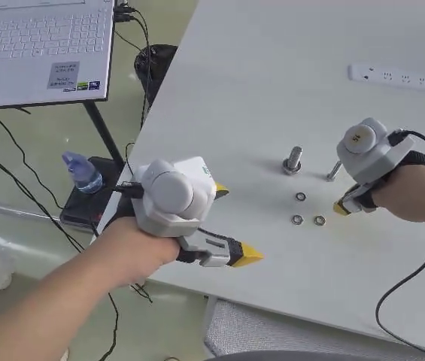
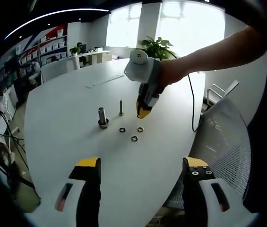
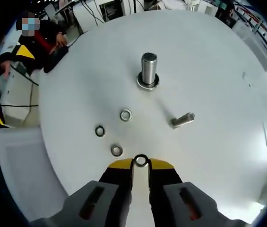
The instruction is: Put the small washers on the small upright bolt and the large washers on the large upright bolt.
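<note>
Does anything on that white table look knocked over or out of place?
Nothing stands out. Both the large bolt and small bolt stand upright in the left gripper view, three loose washers lie flat beside them, and the right gripper pinches a fourth washer.

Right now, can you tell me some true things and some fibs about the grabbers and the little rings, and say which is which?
1. The right gripper pinches a washer between its tips. True.
2. The left gripper is squeezed shut. False: its jaws stand wide apart, with nothing between them.
3. Three loose washers lie on the table. True.
4. The laptop sits on the white table. False: it is off to the side, beyond the table's edge.
</note>
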Available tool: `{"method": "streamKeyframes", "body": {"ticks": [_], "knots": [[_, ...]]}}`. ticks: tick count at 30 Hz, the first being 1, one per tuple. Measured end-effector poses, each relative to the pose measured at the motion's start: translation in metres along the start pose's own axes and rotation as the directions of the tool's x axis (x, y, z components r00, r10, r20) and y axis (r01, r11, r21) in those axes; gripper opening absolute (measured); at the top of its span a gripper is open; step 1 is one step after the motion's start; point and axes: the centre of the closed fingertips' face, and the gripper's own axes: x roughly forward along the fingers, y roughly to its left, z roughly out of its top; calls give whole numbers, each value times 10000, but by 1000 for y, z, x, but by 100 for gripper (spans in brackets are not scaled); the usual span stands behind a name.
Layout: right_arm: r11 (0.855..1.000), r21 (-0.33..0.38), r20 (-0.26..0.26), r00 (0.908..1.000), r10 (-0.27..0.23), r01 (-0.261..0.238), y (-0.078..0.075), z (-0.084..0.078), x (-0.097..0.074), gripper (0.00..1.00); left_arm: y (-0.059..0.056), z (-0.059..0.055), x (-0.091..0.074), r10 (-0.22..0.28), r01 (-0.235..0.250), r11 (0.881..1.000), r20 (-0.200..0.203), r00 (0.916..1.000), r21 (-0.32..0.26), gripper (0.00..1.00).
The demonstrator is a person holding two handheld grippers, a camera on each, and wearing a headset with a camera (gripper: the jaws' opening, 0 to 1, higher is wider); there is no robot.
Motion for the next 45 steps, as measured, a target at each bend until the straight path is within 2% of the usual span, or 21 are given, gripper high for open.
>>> {"method": "streamKeyframes", "body": {"ticks": [4,11,21,23,29,32,39,43,45], "knots": [[9999,-40,246,9996,103,-102,-6,1,-10,12,-1,-3,0,5,-5,10000,-51,10000,3,70],[9998,-160,365,9992,-136,142,-25,5,-25,12,-3,-7,-1,-23,23,10000,-82,10000,-36,70],[9965,-802,927,9956,-146,221,-35,38,-45,12,-2,-6,-3,-4,4,10000,-30,10000,-17,69],[9959,-877,942,9954,-148,231,-44,42,-44,12,-2,-6,-3,-2,2,10000,-36,10000,-28,69],[9928,-1169,1037,9945,-136,258,-45,51,-45,12,-1,-8,-3,3,-3,10000,-67,10000,-48,69],[9910,-1321,1118,9937,-78,227,-51,56,-39,12,-1,-9,-4,1,-1,10000,-83,10000,-85,69],[9881,-1514,1149,9933,-104,278,-50,59,-31,13,0,-12,-3,14,-17,9998,-119,9999,-188,69],[9875,-1553,1085,9941,-85,254,-56,61,-21,13,1,-12,-2,5,-8,9998,-152,9999,-197,69],[9864,-1612,1066,9942,-150,322,-57,60,-22,13,2,-12,-1,3,-6,9998,-176,9998,-198,69]]}}
